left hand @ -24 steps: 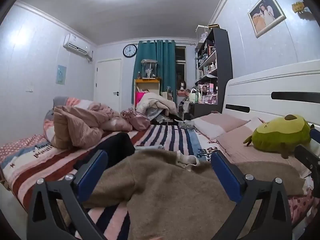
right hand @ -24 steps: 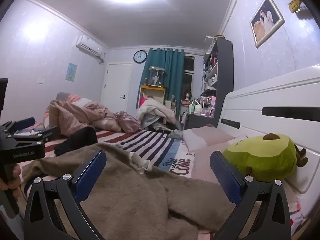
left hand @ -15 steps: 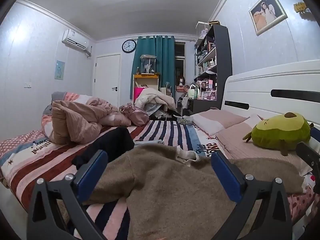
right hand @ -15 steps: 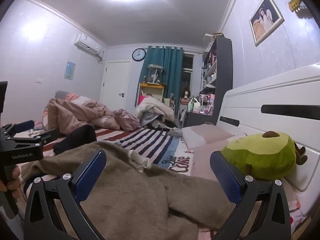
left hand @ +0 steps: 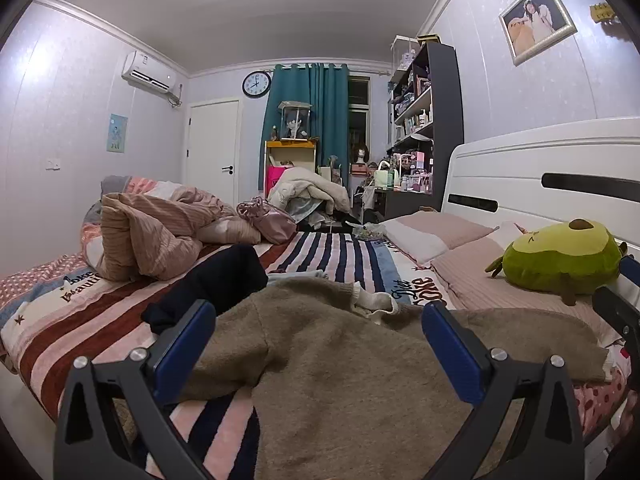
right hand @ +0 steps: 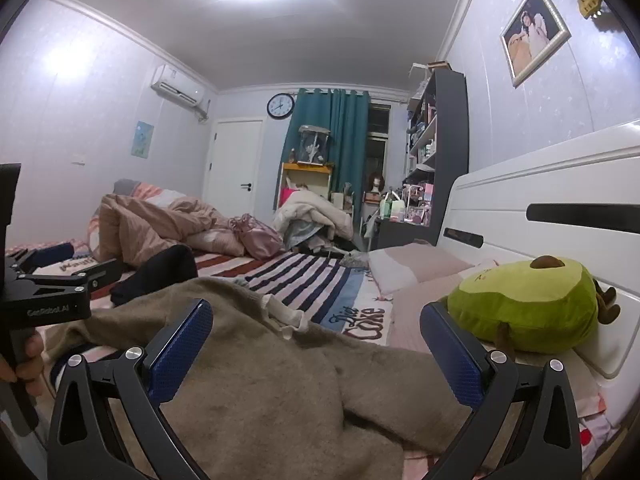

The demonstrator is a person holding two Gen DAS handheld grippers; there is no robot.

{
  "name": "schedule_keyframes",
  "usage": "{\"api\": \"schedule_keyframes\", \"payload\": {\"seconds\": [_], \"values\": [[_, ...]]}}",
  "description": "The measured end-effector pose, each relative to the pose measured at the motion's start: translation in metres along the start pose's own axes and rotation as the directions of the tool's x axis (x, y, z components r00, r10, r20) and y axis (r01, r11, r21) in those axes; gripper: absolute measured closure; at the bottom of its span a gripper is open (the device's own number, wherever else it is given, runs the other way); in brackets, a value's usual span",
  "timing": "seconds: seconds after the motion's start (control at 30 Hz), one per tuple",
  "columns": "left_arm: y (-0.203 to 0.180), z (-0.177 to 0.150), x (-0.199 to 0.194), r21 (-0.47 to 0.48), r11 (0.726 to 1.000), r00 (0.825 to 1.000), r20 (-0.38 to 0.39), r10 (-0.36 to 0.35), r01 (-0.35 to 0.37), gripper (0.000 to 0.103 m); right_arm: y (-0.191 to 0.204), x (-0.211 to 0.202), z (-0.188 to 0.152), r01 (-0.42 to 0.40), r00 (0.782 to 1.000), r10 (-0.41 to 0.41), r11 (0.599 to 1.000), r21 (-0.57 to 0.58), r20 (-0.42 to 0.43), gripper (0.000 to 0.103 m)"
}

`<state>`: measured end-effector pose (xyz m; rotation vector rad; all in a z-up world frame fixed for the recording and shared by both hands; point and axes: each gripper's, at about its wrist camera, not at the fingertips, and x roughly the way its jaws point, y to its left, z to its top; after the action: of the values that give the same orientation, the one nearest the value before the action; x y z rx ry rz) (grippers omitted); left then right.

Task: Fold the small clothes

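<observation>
A brown knit sweater (left hand: 340,364) lies spread on the striped bed, its white collar (left hand: 374,302) at the far side; it also shows in the right wrist view (right hand: 260,380). A dark garment (left hand: 216,284) lies just behind it to the left. My left gripper (left hand: 318,344) is open and empty, hovering over the sweater's near left part. My right gripper (right hand: 316,344) is open and empty over the sweater's right part. The left gripper's body (right hand: 52,292) shows at the left edge of the right wrist view.
A green avocado plush (left hand: 560,262) rests on pink pillows (left hand: 432,236) by the white headboard (left hand: 540,184). A crumpled pink duvet (left hand: 152,232) and a pink bag (left hand: 266,220) lie at the far left of the bed. Shelves and clutter stand beyond.
Both grippers have dipped slightly lower and closer to the sweater. Jaws stay open; the sweater has not moved.
</observation>
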<state>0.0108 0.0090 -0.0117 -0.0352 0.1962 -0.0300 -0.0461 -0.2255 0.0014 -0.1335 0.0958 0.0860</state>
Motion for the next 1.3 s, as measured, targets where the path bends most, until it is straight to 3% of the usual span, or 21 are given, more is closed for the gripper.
{"api": "schedule_keyframes", "payload": {"seconds": [0.53,1.3], "values": [[-0.001,0.000,-0.010,0.002,0.999,0.998,0.042,-0.045,0.045,0.001,-0.005,-0.004,0.003,0.007,1.000,-0.007,0.999,0.038,0.002,0.000],[0.005,-0.003,-0.006,-0.022,0.999,0.999,0.016,-0.049,0.049,0.001,-0.004,-0.006,0.002,-0.001,1.000,0.001,0.999,0.039,0.004,0.000]]}}
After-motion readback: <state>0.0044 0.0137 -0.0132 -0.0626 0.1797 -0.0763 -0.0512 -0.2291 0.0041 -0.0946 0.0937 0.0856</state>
